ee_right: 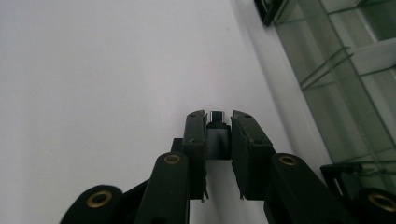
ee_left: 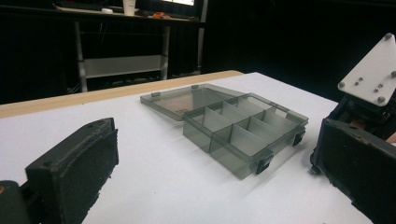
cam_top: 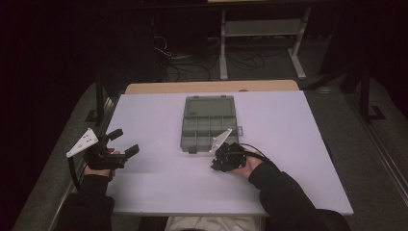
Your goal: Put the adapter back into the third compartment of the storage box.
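Your right gripper [ee_right: 218, 122] clamps small metal piece [ee_right: 216, 135], just beside organizer box [cam_top: 210, 124], lid flat open; your left gripper [cam_top: 117, 144] wide, empty, near table [cam_top: 159, 183] left edge; bare surface between

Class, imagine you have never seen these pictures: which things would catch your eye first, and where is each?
First, the translucent grey plastic compartment box, lid open flat, in the middle of the white table. Next, the right gripper beside the box's near right corner, shut on a small dark and silvery block. Last, the left gripper at the table's left edge, jaws wide open.
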`<state>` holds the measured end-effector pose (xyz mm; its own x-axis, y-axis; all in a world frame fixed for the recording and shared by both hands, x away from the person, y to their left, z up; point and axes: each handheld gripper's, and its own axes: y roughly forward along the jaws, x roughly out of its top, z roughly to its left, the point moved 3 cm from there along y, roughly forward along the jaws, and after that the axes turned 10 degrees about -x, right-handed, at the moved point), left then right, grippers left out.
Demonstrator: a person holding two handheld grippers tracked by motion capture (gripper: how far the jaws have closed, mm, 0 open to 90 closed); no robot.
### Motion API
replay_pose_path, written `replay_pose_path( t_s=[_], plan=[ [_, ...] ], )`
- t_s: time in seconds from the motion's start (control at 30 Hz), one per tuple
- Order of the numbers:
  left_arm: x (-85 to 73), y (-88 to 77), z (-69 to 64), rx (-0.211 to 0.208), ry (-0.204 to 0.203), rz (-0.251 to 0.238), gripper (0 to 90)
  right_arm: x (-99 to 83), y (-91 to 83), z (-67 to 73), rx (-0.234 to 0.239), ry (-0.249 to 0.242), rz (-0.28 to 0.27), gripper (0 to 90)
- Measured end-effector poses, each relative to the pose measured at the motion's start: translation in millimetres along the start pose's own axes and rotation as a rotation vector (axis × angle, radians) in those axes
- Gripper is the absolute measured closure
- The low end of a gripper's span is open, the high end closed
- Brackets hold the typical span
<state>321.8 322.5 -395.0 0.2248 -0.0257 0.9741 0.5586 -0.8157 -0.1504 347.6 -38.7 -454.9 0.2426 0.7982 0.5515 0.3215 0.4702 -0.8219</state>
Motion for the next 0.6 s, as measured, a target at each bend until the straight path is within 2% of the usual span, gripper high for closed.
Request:
replay_pose_path(
  t_s=[0.17, 0.33, 0.6],
  plan=[
    [-0.1, 0.1, -0.1, 0.001, 0.001, 0.003, 0.0, 2.0, -4.9, -1.8, 0.005, 0.014, -0.021, 74.9],
    [-0.1, 0.2, 0.0, 0.001, 0.0, 0.002, 0.0, 7.8, -14.9, -5.3, 0.024, 0.047, -0.069, 74.9],
    [-0.1, 0.1, 0.0, 0.001, -0.001, 0.001, 0.0, 15.3, -25.0, -12.2, 0.023, 0.065, -0.106, 74.8]
  ],
)
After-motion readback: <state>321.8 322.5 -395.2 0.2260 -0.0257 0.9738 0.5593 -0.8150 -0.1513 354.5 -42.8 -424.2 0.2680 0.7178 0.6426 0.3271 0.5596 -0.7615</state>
